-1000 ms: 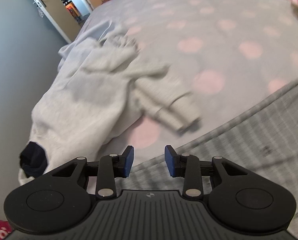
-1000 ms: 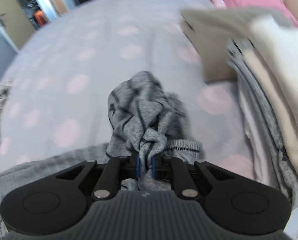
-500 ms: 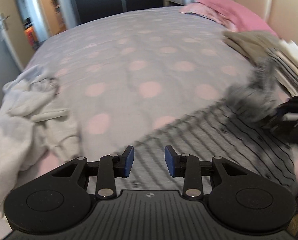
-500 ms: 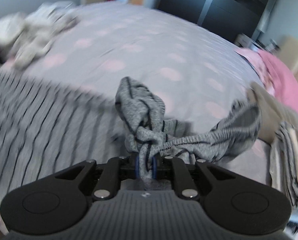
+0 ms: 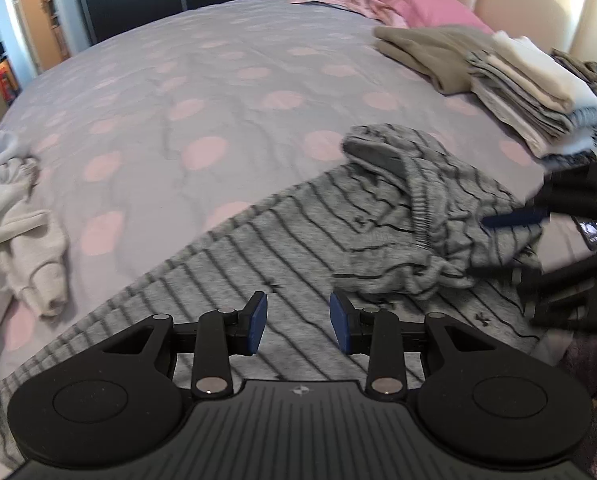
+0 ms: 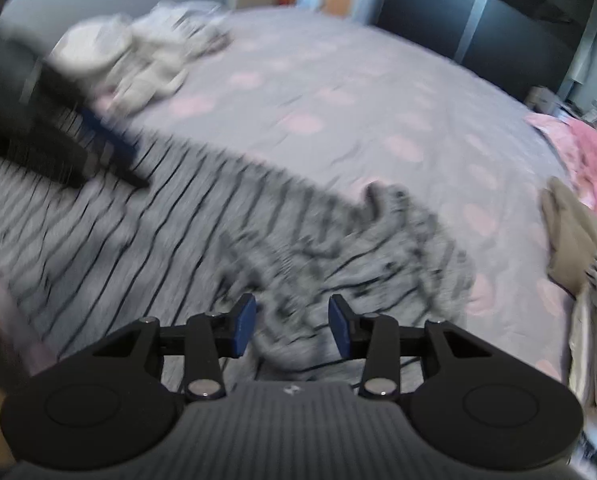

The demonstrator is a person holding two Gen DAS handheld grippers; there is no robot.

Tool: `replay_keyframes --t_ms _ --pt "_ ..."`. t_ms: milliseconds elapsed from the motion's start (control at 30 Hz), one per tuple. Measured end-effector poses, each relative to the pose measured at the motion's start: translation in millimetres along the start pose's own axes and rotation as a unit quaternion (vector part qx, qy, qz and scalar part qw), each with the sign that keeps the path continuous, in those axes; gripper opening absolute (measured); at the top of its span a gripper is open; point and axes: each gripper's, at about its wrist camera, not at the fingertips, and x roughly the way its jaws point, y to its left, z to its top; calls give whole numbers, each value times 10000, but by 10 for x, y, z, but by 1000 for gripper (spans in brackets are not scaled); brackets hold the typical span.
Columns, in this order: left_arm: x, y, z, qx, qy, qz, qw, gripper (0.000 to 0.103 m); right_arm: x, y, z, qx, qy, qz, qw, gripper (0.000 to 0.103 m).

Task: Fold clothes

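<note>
A grey garment with thin dark stripes point(image 5: 282, 264) lies spread along the near edge of the bed. One end is bunched into a heap point(image 5: 418, 200) at the right. My left gripper point(image 5: 298, 322) hovers open over the flat part, nothing between its pads. In the right wrist view, which is blurred, my right gripper point(image 6: 290, 324) hangs over the bunched end point(image 6: 378, 248). Its jaws are opening and the cloth lies loose below them, not pinched. Each gripper shows in the other's view: the right gripper point(image 5: 506, 242) at the heap, the left gripper point(image 6: 102, 144) over the stripes.
The bed cover point(image 5: 218, 100) is grey with pink dots. A pile of pale unfolded clothes point(image 5: 18, 232) lies at the left edge. A stack of folded clothes point(image 5: 530, 88) sits at the right by pink pillows point(image 5: 398, 0) and the headboard.
My right gripper held the bunched striped cloth tight; its jaws have parted and the cloth has dropped onto the bed. The left wrist view swung right, from the pale pile to the striped garment.
</note>
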Motion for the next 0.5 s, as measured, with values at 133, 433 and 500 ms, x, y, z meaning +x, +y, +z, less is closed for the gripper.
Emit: replay_keyframes --t_ms 133,433,500 --pt "134 -132 66 166 -144 -352 9991 32 154 -225 121 557 20 -304 9980 42" --pt "642 -311 253 530 -2 -828 9952 42 629 -326 472 1028 377 -450 9930 51" --pt "763 -310 292 522 100 -814 9953 42 769 -311 538 999 570 -554 9918 51"
